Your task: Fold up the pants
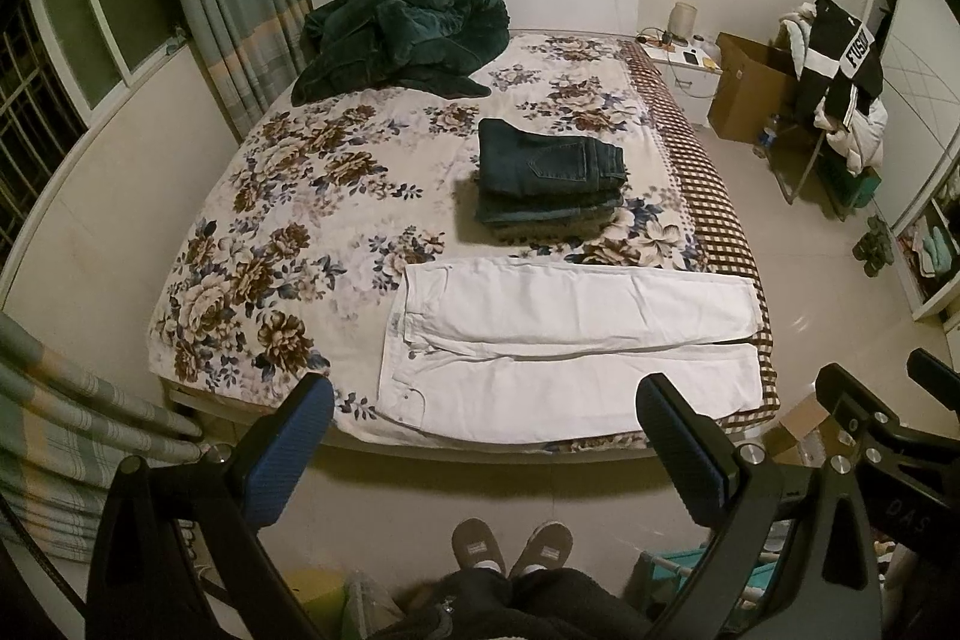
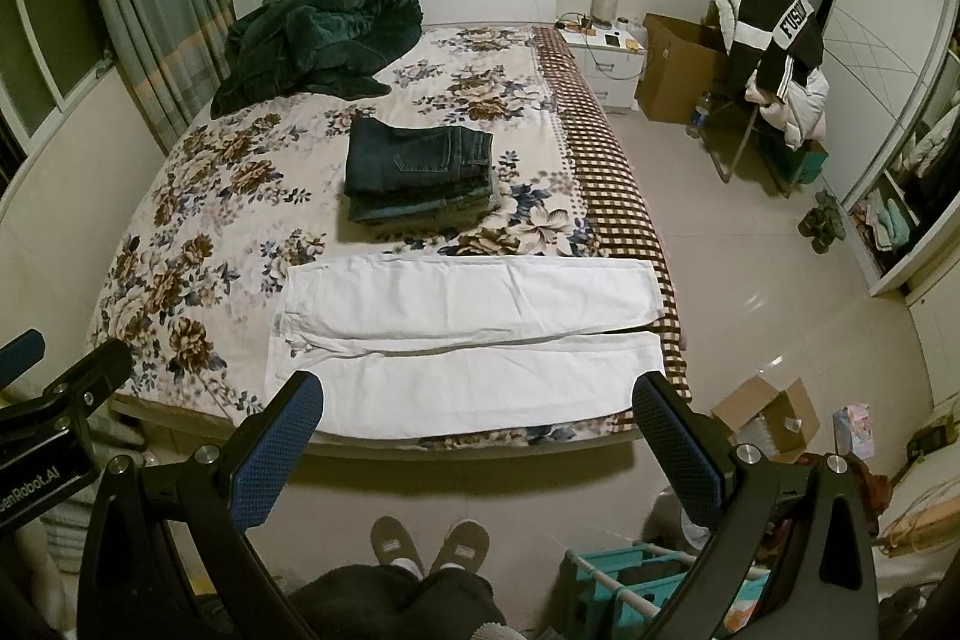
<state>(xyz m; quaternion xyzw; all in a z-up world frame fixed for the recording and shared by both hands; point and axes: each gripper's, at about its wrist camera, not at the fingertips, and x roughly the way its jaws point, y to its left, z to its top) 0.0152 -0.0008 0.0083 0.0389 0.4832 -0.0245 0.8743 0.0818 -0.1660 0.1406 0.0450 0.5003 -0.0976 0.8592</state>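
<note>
White pants (image 1: 570,346) lie flat across the near edge of the bed, waist at the left, both legs stretched to the right; they also show in the right wrist view (image 2: 468,340). My left gripper (image 1: 486,418) is open and empty, held back from the bed above the floor. My right gripper (image 2: 480,418) is open and empty too, at the same distance from the bed. Neither touches the pants.
A stack of folded dark jeans (image 1: 549,172) sits mid-bed behind the white pants. A dark green quilt (image 1: 402,34) is heaped by the headboard. The floral bedsheet (image 1: 270,220) covers the bed. A nightstand (image 1: 684,70), cardboard box (image 1: 750,88) and clothes-laden chair (image 1: 834,82) stand at the right.
</note>
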